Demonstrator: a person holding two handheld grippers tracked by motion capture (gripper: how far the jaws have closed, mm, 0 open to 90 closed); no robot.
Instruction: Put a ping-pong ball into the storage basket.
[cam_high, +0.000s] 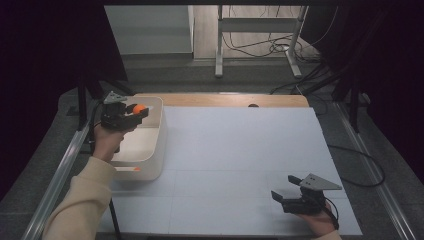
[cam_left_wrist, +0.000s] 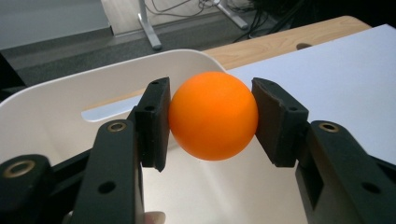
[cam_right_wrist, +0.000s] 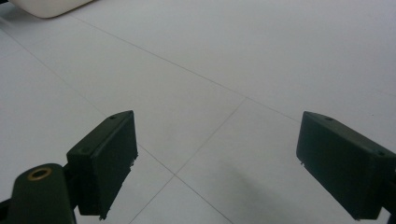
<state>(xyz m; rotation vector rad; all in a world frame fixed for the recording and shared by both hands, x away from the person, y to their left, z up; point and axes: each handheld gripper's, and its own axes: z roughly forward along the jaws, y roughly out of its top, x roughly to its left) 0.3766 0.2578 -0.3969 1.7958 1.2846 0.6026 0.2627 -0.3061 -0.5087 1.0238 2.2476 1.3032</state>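
Two pads of the left gripper (cam_left_wrist: 212, 123) clamp an orange ball (cam_left_wrist: 213, 115), smooth, round, without a long axis, above the white bin (cam_high: 150, 150) at the table's (cam_high: 240, 165) left edge. Right gripper (cam_right_wrist: 217, 163) gapes, holding nothing.

white mat (cam_high: 240, 165) on wooden table (cam_high: 225, 100) | cables (cam_high: 270, 47) on floor | metal stand legs (cam_high: 218, 55)

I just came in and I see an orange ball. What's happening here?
A person holds a gripper in each hand. The left gripper pinches an orange ball just above a white bin at the table's left edge. The right gripper rests open over the white tabletop, holding nothing.
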